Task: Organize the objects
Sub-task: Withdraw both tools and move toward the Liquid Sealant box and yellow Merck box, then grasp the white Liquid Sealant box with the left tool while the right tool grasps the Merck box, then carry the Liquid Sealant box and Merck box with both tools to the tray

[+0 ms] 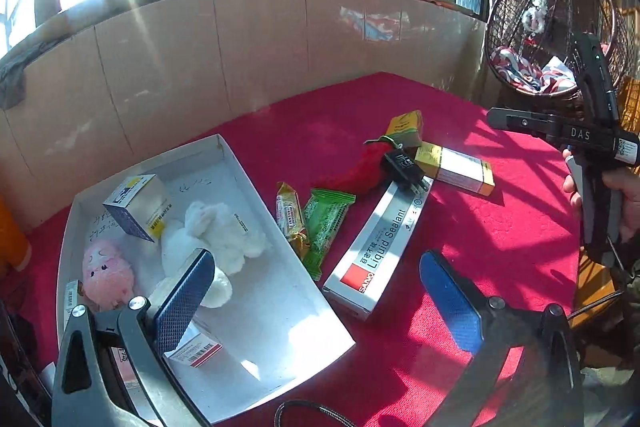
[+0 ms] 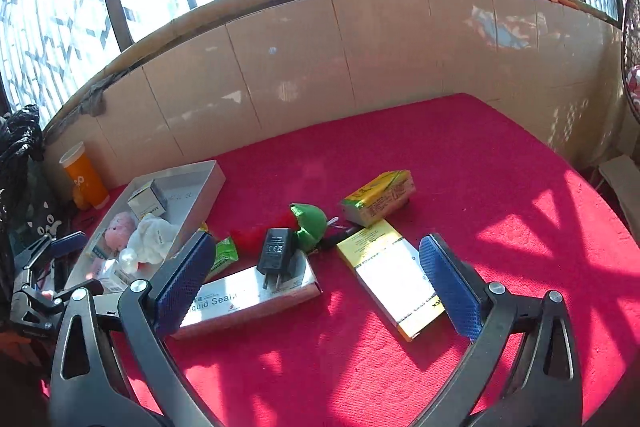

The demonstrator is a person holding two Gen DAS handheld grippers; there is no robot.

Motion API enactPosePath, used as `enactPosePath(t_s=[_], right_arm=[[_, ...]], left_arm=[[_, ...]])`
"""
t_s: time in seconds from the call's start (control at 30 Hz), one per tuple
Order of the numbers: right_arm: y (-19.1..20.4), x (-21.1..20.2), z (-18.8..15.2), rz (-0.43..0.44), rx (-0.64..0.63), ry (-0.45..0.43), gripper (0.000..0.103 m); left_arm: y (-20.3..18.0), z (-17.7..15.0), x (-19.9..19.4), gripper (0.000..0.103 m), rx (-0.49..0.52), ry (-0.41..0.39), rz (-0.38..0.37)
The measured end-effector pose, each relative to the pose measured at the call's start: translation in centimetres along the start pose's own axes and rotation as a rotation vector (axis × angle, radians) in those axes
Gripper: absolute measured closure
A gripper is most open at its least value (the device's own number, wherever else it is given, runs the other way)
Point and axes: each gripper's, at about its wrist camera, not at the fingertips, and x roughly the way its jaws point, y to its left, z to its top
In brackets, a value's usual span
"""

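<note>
The left gripper [image 1: 316,291] is hovering with its blue pads spread wide and nothing between them, its left finger hanging over the near end of the white tray [image 1: 236,163] and its right finger over bare cloth. Inside the tray, ahead of that left finger, a blue-and-white box [image 1: 136,207], a pink plush [image 1: 107,273] and a white plush [image 1: 218,231] are lying close together, leaving the tray's near right corner free. Just past the tray's right wall two snack bars, an orange bar [image 1: 290,217] and a green bar [image 1: 326,223], are lying side by side, and the sealant box [image 1: 378,247] is pointing away between the two fingers. The right gripper [image 2: 316,287] is likewise gaping wide and holding nothing. Ahead of its left finger the sealant box [image 2: 248,297] is carrying a black charger [image 2: 277,251] on its far end, with the red pepper toy [image 2: 280,231] touching the charger from behind. Nearer its right finger a yellow-and-white box [image 2: 390,275] is lying flat, and a yellow-green carton [image 2: 378,197] is sitting beyond it. To the right of that finger the red tablecloth [image 2: 520,247] is running open to its curved edge, striped with window shadow. A tiled wall [image 2: 320,67] and barred windows are closing off the far side, and an orange cup [image 2: 85,181] is standing at the far left.
</note>
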Motion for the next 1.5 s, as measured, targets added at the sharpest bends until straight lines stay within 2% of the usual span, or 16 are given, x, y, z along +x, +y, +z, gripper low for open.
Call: enactPosePath(t_s=[0.1,0.17,0.37,0.6,0.63,0.7,0.73,0.77,0.83,0.9,1.03,1.17,1.37,1.5], right_arm=[[-1.8,1.3,-0.6,-0.051,-0.113,0.071,0.0],[-2.3,2.4,-1.3,-0.038,-0.177,0.128,0.0],[-4.1,5.7,-2.3,-0.013,-0.204,0.203,0.0],[-3.1,8.5,-2.5,-0.03,-0.297,0.246,0.001],[-3.0,8.8,-2.7,-0.038,-0.31,0.254,0.001],[-2.8,9.2,-3.1,-0.032,-0.328,0.27,0.001],[-2.8,9.4,-3.3,-0.017,-0.333,0.29,0.004],[-2.6,9.4,-3.4,0.0,-0.341,0.295,0.008],[-2.3,9.0,-3.5,0.034,-0.349,0.29,0.04],[-2.1,8.8,-3.7,0.038,-0.363,0.29,0.046],[-2.1,7.9,-4.3,0.036,-0.349,0.287,0.047],[-2.8,6.6,-4.9,0.005,-0.283,0.269,0.047],[-5.6,1.7,-4.7,-0.025,-0.075,0.141,0.047],[-5.5,-0.7,-3.8,-0.012,-0.029,0.07,0.047]], left_arm=[[-2.9,0.2,2.6,0.0,0.111,0.093,-0.015],[-4.0,0.2,4.1,0.0,0.138,0.135,-0.037],[-4.3,0.9,7.6,0.0,0.11,0.233,-0.076],[-5.2,1.3,10.7,0.0,0.133,0.323,-0.068],[-5.4,1.2,11.0,0.002,0.141,0.332,-0.069],[-5.6,0.8,11.2,0.019,0.156,0.345,-0.07],[-5.6,0.7,11.1,0.036,0.154,0.339,-0.085],[-5.5,0.7,10.9,0.057,0.139,0.342,-0.12],[-5.6,0.6,10.7,0.057,0.144,0.346,-0.119],[-5.7,0.5,10.5,0.057,0.143,0.34,-0.106],[-5.9,0.2,9.6,0.06,0.128,0.306,-0.099],[-6.6,0.3,8.0,0.06,0.112,0.235,-0.1],[-6.4,1.2,4.1,0.06,0.063,0.107,-0.125],[-6.5,1.8,2.3,0.06,0.052,0.042,-0.129]])
